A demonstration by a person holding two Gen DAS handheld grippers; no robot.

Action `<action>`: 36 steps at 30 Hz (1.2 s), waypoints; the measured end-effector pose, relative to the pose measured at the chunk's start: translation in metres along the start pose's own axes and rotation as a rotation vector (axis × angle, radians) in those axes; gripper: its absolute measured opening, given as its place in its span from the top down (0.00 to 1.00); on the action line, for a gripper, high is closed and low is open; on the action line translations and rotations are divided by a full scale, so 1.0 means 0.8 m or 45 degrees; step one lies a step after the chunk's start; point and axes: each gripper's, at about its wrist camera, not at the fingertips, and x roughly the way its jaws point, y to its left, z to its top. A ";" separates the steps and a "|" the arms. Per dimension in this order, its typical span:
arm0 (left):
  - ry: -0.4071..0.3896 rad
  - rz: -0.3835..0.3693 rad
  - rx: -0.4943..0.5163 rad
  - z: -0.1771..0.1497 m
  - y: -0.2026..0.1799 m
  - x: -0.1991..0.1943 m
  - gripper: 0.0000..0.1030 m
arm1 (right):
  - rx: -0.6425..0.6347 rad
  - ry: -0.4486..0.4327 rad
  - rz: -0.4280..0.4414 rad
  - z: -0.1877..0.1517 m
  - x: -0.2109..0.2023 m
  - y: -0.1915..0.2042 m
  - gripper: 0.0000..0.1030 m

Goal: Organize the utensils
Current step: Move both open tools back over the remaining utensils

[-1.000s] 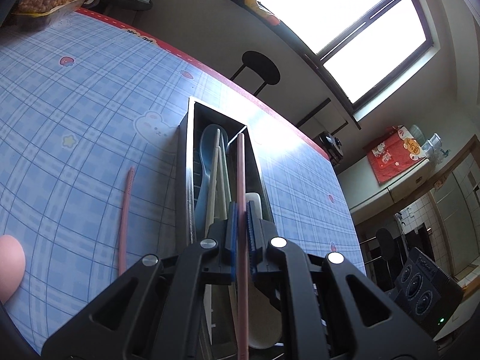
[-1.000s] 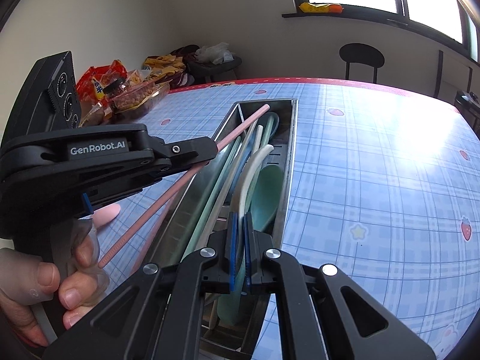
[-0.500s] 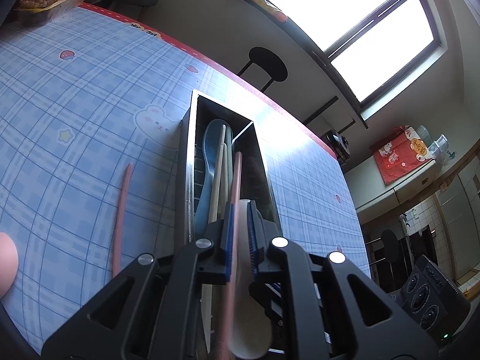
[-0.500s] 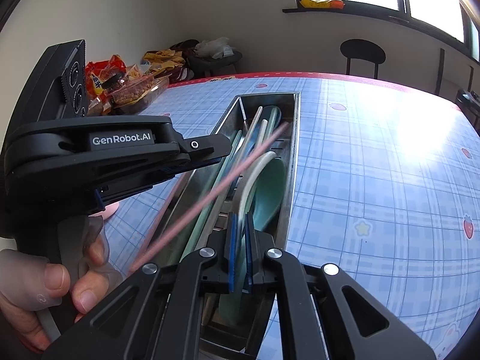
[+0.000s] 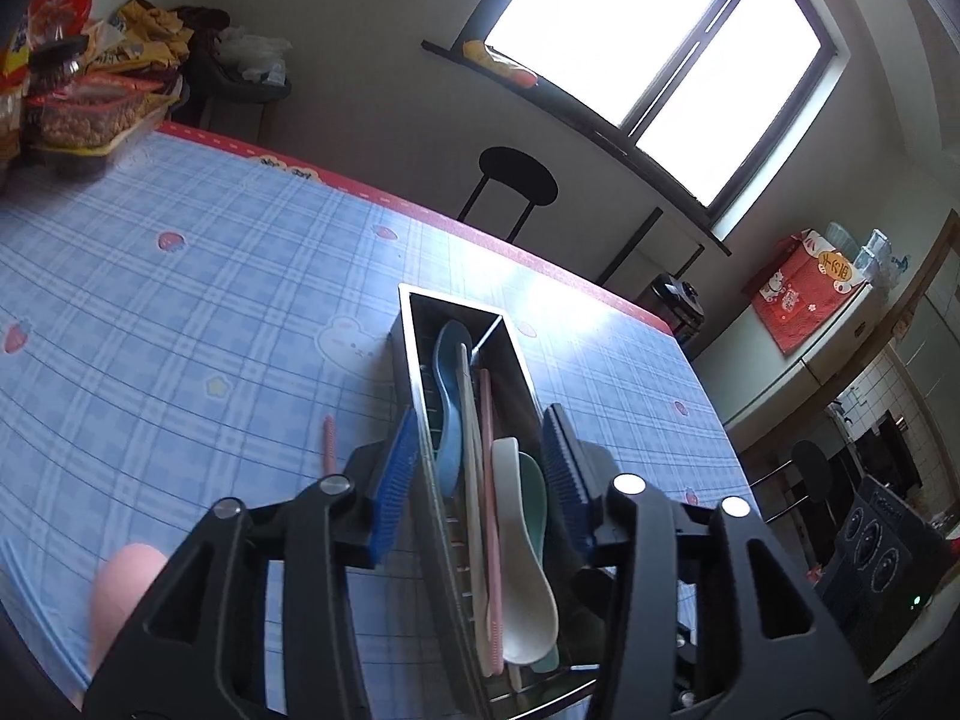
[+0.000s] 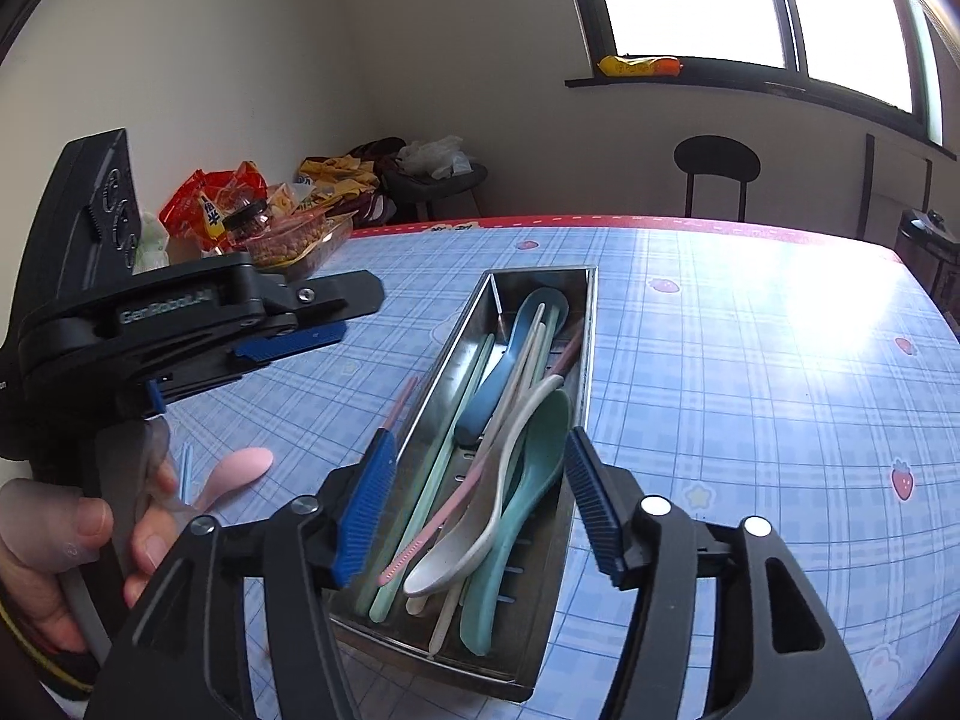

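both grippers (image 5: 480,474) (image 6: 480,498) opening above tray (image 6: 591,324); tablecloth (image 6: 750,390) right bare.

Surface: table covered by a blue plaid cloth (image 6: 750,372) with strawberry, star and bunny prints and a red edge. A long rectangular stainless-steel tray (image 6: 585,360) is set on it, running lengthwise away from the cameras. Just beside the tray's left wall, a thin pink chopstick (image 5: 328,443) is laid flat. Further left, a pink spoon (image 6: 237,468) is seen, with a light blue stick (image 6: 187,471) near it. Snack packets and a clear food box (image 6: 300,243) are piled at the far left corner.
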 end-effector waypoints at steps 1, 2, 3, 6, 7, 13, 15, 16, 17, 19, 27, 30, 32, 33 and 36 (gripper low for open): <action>-0.015 0.017 0.022 0.000 0.002 -0.009 0.44 | 0.001 -0.008 -0.004 0.000 -0.003 -0.001 0.28; -0.027 0.035 0.038 0.001 0.004 -0.019 0.34 | -0.001 -0.014 -0.009 0.000 -0.004 0.000 0.25; -0.039 0.046 0.050 0.000 0.009 -0.029 0.27 | -0.004 -0.019 -0.015 -0.001 -0.006 0.002 0.17; -0.075 0.089 0.078 -0.003 0.022 -0.060 0.17 | -0.026 -0.024 -0.034 -0.003 -0.008 0.009 0.06; -0.079 0.104 0.083 -0.003 0.027 -0.068 0.16 | -0.034 -0.022 -0.043 -0.005 -0.010 0.011 0.06; -0.097 0.233 0.107 -0.016 0.069 -0.124 0.06 | -0.106 -0.013 -0.129 -0.008 -0.005 0.031 0.06; -0.097 0.281 0.125 -0.023 0.083 -0.142 0.06 | -0.134 -0.025 -0.144 -0.009 -0.006 0.041 0.06; -0.095 0.299 0.137 -0.025 0.090 -0.150 0.06 | -0.138 -0.030 -0.159 -0.009 -0.007 0.046 0.06; -0.091 0.319 0.155 -0.028 0.097 -0.158 0.06 | -0.140 -0.035 -0.171 -0.010 -0.009 0.052 0.06; -0.089 0.364 0.193 -0.035 0.111 -0.175 0.06 | -0.153 -0.051 -0.167 -0.013 -0.015 0.066 0.06; -0.052 0.444 0.236 -0.077 0.167 -0.215 0.06 | -0.247 -0.043 -0.100 -0.042 -0.028 0.137 0.06; -0.047 0.414 0.264 -0.094 0.179 -0.220 0.06 | -0.256 -0.012 -0.077 -0.052 -0.023 0.157 0.06; -0.043 0.403 0.289 -0.101 0.184 -0.222 0.06 | -0.262 0.013 -0.071 -0.058 -0.018 0.167 0.06; -0.040 0.401 0.299 -0.104 0.187 -0.222 0.06 | -0.261 0.023 -0.068 -0.061 -0.017 0.171 0.06; -0.040 0.385 0.309 -0.111 0.193 -0.224 0.06 | -0.260 0.047 -0.049 -0.068 -0.013 0.182 0.12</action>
